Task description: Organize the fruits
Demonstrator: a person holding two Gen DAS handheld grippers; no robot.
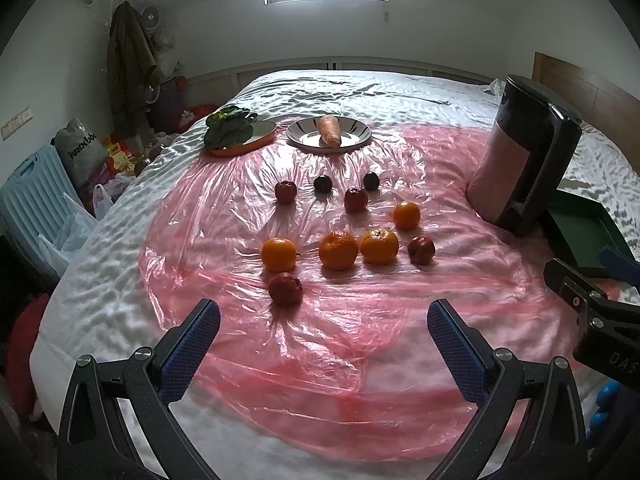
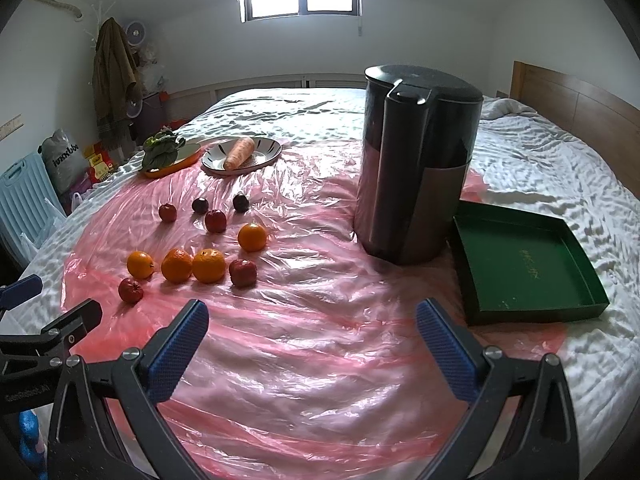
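- Both grippers are spread wide with nothing in them: left gripper [image 1: 324, 344], right gripper [image 2: 312, 340].
- Fruit sits loose on the pink plastic sheet [image 1: 360, 360] ahead of the left gripper; nearest is a red fruit [image 1: 285, 289], oranges [image 1: 338, 250] just past it.
- Green tray [image 2: 524, 268] is ahead-right of the right gripper, beside a tall dark jug [image 2: 416, 168].
- Risk, I'd guess: the round fruit rolls on that slick, crinkly plastic if nudged, and the sheet could bunch up.

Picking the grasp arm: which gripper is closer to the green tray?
Right. The right gripper sits just left of the green tray, both near the bed edge; the left gripper is farther left, facing the fruit.
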